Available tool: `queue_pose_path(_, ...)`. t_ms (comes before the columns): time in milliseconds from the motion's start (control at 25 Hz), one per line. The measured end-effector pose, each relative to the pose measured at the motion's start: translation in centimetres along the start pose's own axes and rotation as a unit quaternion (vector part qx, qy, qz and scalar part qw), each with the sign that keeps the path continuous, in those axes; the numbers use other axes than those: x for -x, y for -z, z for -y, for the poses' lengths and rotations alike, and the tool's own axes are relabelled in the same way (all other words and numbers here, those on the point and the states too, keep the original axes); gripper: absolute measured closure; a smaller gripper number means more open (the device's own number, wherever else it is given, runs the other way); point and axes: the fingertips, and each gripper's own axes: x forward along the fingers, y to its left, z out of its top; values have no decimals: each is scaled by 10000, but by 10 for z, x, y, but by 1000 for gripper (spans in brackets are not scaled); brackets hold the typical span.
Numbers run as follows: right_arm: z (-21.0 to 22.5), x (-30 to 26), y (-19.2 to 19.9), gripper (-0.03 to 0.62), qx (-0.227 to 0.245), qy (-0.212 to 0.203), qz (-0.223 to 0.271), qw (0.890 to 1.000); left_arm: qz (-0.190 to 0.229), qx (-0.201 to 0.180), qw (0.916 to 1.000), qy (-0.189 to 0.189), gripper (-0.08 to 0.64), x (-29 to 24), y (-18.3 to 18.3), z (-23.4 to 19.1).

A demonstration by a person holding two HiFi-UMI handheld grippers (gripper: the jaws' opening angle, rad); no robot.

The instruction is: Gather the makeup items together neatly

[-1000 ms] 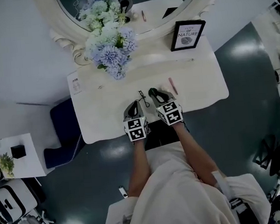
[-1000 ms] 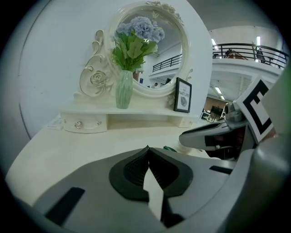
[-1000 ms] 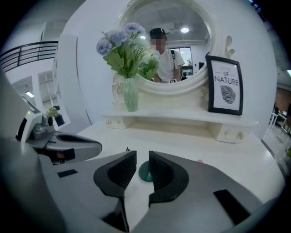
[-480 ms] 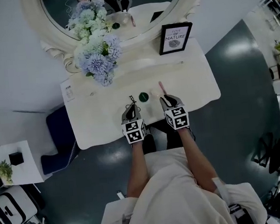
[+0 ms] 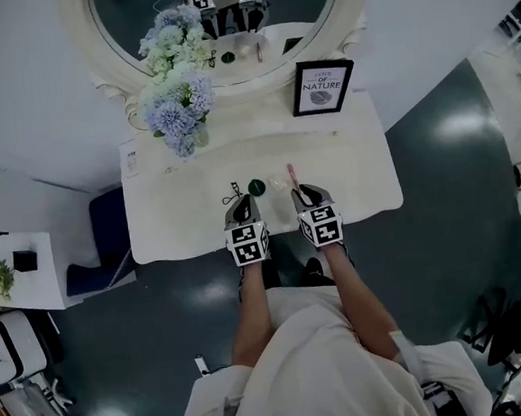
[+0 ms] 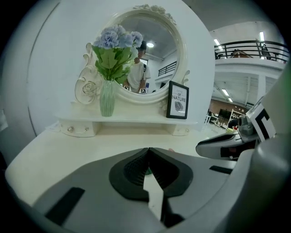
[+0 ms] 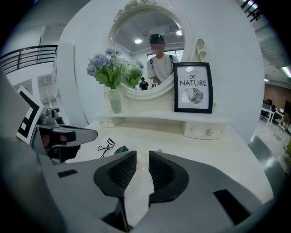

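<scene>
On the cream dressing table lie a black eyelash curler, a small round green item and a pink stick, all close together near the front middle. My left gripper sits just behind the curler and the green item, jaws shut and empty. My right gripper sits by the near end of the pink stick. Its jaws stand apart with only table showing between them. The right gripper view shows the curler, the green item and a pink tip.
At the back stand an oval mirror, a vase of blue flowers and a framed print on a low shelf. A white tag lies at the table's left edge. A dark stool stands on the floor to the left.
Both grippers have drawn back toward the table's front edge. The green item, hidden a second ago, now shows ahead of the left gripper. The head view has shifted.
</scene>
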Motion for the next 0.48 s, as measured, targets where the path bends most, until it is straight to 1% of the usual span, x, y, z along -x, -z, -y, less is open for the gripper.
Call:
queue_pose_path(240, 2, 29, 17, 479, 232, -467, -121, 9986, 128, 92, 9992, -359, 545, 29, 0, 32)
queue_pose_path(480, 5, 57, 31, 479, 314, -716, -70, 9969, 144, 84, 9978, -638, 545, 58, 14, 55)
